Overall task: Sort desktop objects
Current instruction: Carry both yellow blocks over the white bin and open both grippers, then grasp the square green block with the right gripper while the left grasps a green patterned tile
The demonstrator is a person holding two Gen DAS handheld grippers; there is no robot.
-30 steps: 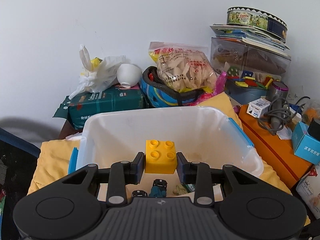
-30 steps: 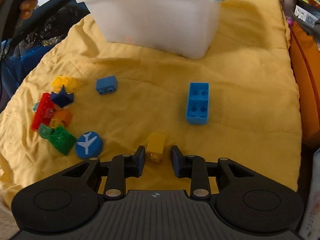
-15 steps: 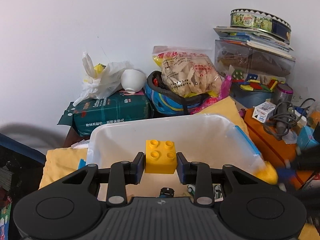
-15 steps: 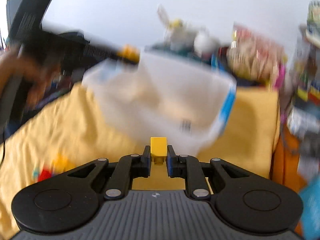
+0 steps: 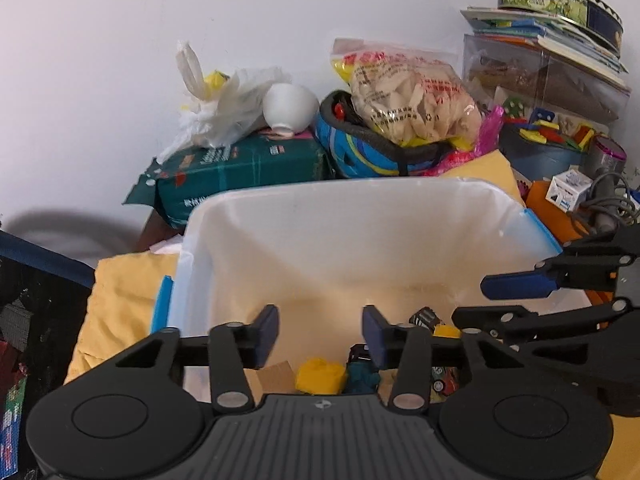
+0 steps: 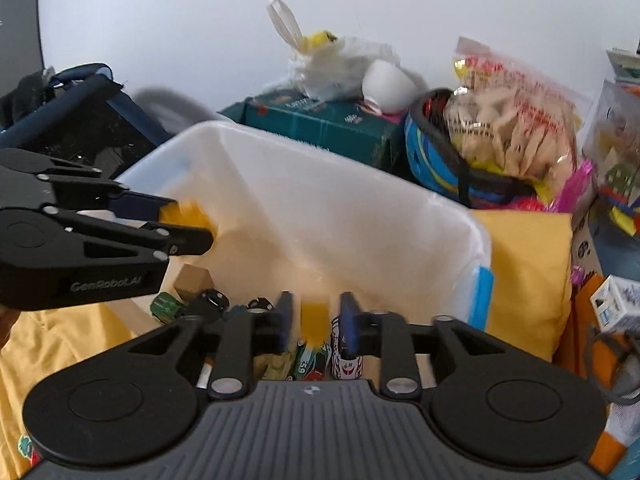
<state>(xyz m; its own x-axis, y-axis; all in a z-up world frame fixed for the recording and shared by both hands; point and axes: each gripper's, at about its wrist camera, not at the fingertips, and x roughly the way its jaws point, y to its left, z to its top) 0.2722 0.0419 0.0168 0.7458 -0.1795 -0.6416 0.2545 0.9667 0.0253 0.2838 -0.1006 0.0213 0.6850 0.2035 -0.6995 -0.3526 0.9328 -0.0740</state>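
Both yellow blocks have left their grips since the earlier frames, and the right gripper has come up from the yellow cloth to the white bin.

On the left, the left gripper hangs over the near left part of the bin, its jaws opening and standing spread with nothing between them. Its yellow block is below them inside the bin, blurred, beside a tan block and a dark teal toy.

Further right, the right gripper is over the near edge of the bin; its jaws are opening, and a small yellow block shows blurred in the gap between them, not pressed by either pad. Toy cars lie on the bin floor beneath.

Behind the bin, from left to right, stand a green box, a white plastic bag, a blue helmet holding a snack bag, and stacked boxes topped by a round tin.
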